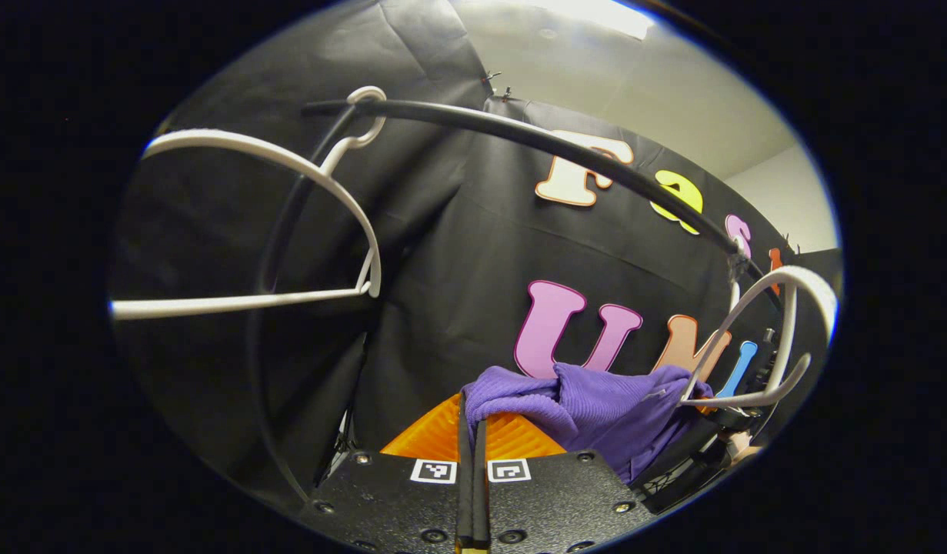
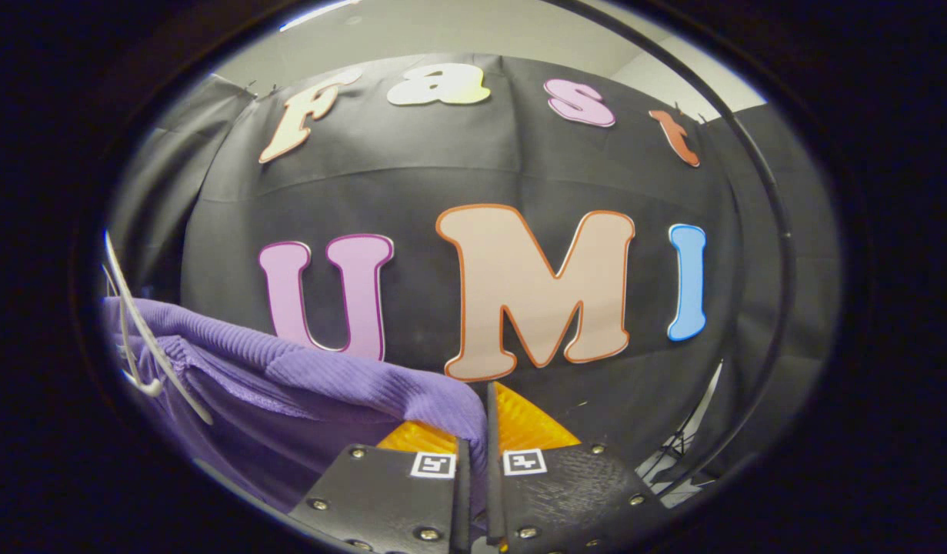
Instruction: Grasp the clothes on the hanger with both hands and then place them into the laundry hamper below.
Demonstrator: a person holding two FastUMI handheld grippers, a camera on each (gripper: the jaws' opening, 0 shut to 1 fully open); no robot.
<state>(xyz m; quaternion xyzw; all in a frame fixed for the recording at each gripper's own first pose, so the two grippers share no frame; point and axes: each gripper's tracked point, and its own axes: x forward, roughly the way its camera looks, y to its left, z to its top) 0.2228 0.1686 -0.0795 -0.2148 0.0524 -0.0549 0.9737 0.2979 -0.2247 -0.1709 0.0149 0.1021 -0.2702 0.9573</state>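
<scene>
1. While both my grippers clamp it, purple garment point(image 1: 588, 408) stretches between them, held at two points so it stays spread and manageable.
2. Left gripper point(image 1: 471, 431): fingers closed on a fold of the cloth.
3. Right gripper point(image 2: 473, 438): fingers pinched on the garment's ribbed edge.
4. White hanger point(image 1: 758, 346): touching the garment's far side, seemingly still partly caught in it.
5. Second white hanger point(image 1: 288, 223): bare, hooked on black rail point(image 1: 535, 138).
6. Laundry hamper: below, per the task; lowering presumably follows.
</scene>
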